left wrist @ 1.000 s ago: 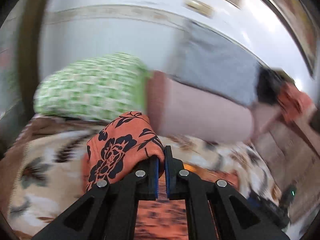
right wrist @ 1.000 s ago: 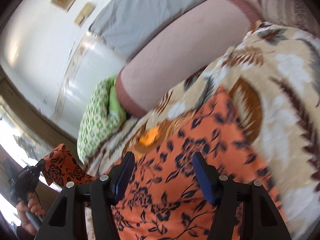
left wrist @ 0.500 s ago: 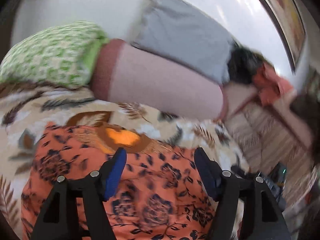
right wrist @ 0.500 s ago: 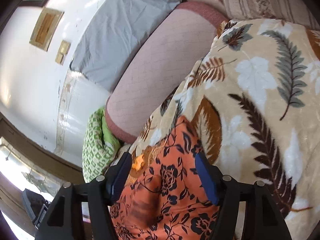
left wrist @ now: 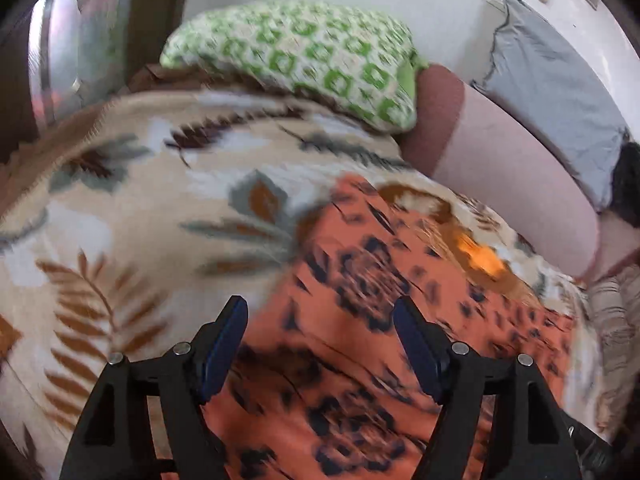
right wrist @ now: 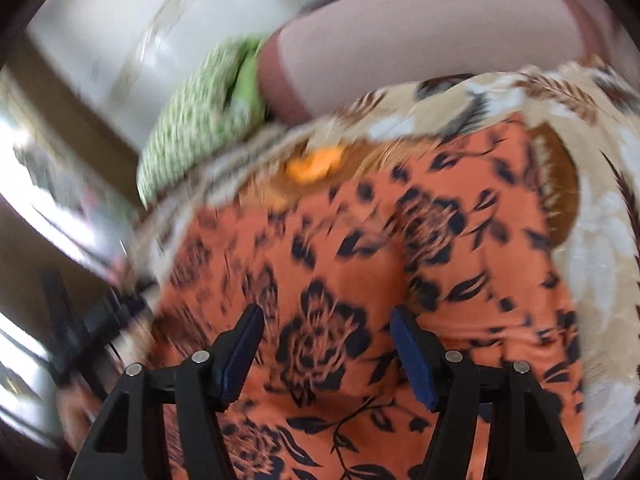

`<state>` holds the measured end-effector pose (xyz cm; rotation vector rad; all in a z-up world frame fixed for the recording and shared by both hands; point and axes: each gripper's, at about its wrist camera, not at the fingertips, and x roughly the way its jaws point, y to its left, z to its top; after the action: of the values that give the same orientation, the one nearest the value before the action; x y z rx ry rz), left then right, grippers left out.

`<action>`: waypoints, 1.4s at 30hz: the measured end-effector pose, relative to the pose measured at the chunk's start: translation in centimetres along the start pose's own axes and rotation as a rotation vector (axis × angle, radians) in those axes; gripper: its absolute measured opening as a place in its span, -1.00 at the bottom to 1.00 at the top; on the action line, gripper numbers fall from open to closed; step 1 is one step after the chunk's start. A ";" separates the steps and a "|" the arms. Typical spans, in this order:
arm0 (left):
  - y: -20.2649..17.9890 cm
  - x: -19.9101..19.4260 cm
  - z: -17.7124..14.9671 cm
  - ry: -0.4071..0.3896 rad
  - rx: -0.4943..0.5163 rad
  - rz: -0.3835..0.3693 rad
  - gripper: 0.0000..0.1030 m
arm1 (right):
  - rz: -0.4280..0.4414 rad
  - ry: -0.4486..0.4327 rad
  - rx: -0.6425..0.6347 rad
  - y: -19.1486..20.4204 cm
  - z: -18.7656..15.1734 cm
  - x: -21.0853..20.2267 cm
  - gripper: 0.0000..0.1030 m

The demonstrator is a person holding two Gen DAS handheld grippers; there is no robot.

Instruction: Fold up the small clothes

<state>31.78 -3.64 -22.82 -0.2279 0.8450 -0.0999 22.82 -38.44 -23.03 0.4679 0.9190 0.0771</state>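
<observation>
An orange garment with a black flower print (left wrist: 360, 320) lies spread flat on a beige leaf-patterned blanket (left wrist: 132, 216). It also fills the lower middle of the right wrist view (right wrist: 380, 280). My left gripper (left wrist: 320, 336) is open and empty, just above the garment near its left edge. My right gripper (right wrist: 326, 340) is open and empty, over the middle of the garment. Both views are blurred by motion.
A green and white patterned pillow (left wrist: 304, 56) lies at the head of the bed, also seen in the right wrist view (right wrist: 200, 116). A pink bolster (left wrist: 508, 172) and a grey pillow (left wrist: 560, 92) lie beside it against the white wall.
One second ago my left gripper was shut on a raised corner of the garment. It has let go and opened, and the garment now lies flat. Both grippers have swung over it.
</observation>
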 end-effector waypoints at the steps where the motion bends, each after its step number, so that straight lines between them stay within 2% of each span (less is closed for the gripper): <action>1: 0.2 0.2 0.1 -0.006 0.007 0.024 0.47 | -0.040 0.022 -0.045 0.6 -0.5 0.7 0.34; 4: 0.6 1.0 0.8 0.010 0.011 0.026 0.47 | -0.177 0.069 -0.257 2.6 -2.5 1.4 0.34; 6: 0.4 2.0 0.9 0.041 0.039 0.072 0.47 | -0.218 0.081 -0.364 2.9 -3.6 0.9 0.34; 8: 0.6 2.8 0.8 0.088 0.046 0.105 0.47 | -0.221 0.106 -0.417 2.4 -4.8 0.5 0.34; 12: 0.8 3.6 0.3 0.143 0.014 0.092 0.47 | -0.290 0.122 -0.444 1.6 -5.5 1.7 0.34; 14: 0.5 3.5 0.0 0.144 0.040 0.098 0.47 | -0.339 0.062 -0.495 2.5 -5.0 2.0 0.34; 16: 0.2 3.2 -0.1 0.142 0.060 0.104 0.47 | -0.322 -0.020 -0.501 3.3 -4.0 1.5 0.34; 18: 0.3 3.1 -0.1 0.145 0.060 0.103 0.47 | -0.286 -0.058 -0.450 3.1 -3.1 1.3 0.34; 24: 0.3 3.1 0.0 0.159 0.041 0.085 0.47 | -0.170 -0.071 -0.225 0.7 -2.2 1.8 0.30; 27: 0.1 3.0 0.0 0.154 0.051 0.090 0.47 | -0.124 -0.128 -0.126 0.0 -1.5 0.8 -0.33; 28: 0.0 3.0 0.0 0.155 0.052 0.089 0.47 | -0.128 -0.137 -0.087 -0.4 -1.3 0.6 -0.40; 31: 0.1 3.1 -0.2 0.158 0.049 0.088 0.47 | -0.091 -0.170 0.153 -4.1 -0.7 -0.5 -0.47; 34: 0.4 3.5 -0.3 0.178 0.037 0.084 0.47 | 0.023 -0.137 0.510 -10.8 -1.6 -0.8 -0.40; 36: 0.5 3.6 -0.3 0.183 0.029 0.082 0.47 | 0.137 -0.117 0.671 -14.0 -2.6 -1.3 -0.40; 37: 0.4 3.6 -0.4 0.185 0.027 0.085 0.47 | 0.148 -0.132 0.699 -14.5 -2.8 -1.9 -0.32; 38: 0.3 3.5 -0.4 0.184 0.029 0.087 0.47 | 0.117 -0.159 0.706 -14.8 -2.8 -2.9 -0.21; 39: 0.2 3.5 -0.4 0.182 0.033 0.089 0.47 | 0.075 -0.183 0.690 -14.7 -2.7 -3.8 0.20; 40: 0.1 3.3 -0.5 0.177 0.040 0.092 0.47 | 0.027 -0.225 0.666 -14.3 -2.5 -4.9 0.38; 42: -0.2 2.8 -0.5 0.157 0.051 0.104 0.47 | -0.025 -0.298 0.631 -13.6 -2.1 -6.4 0.38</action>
<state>33.30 -4.39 -25.13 -0.1289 1.0072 -0.0427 15.49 -51.57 -25.06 1.0222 0.6404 -0.3086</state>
